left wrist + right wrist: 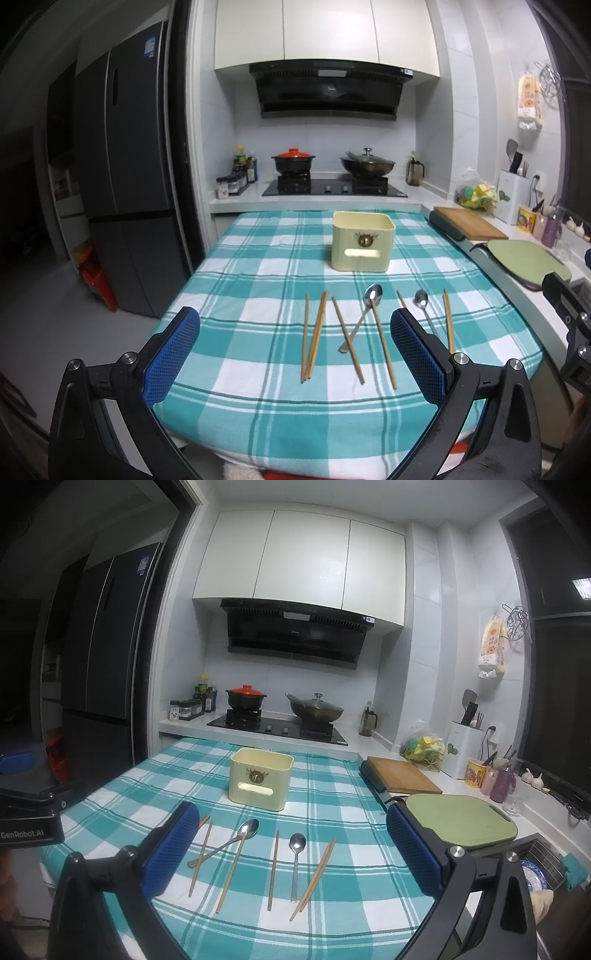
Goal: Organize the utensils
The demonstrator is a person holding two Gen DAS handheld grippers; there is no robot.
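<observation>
Several wooden chopsticks and two metal spoons lie loose on a teal checked tablecloth. One spoon crosses a chopstick; the other spoon lies to its right. A cream holder box stands behind them, open at the top. My left gripper is open and empty, above the near side of the utensils. In the right wrist view the chopsticks, spoons and box show too. My right gripper is open and empty above them.
A stove with a red-lidded pot and a wok stands behind the table. A wooden board and a green board lie on the counter to the right. A dark fridge stands at the left.
</observation>
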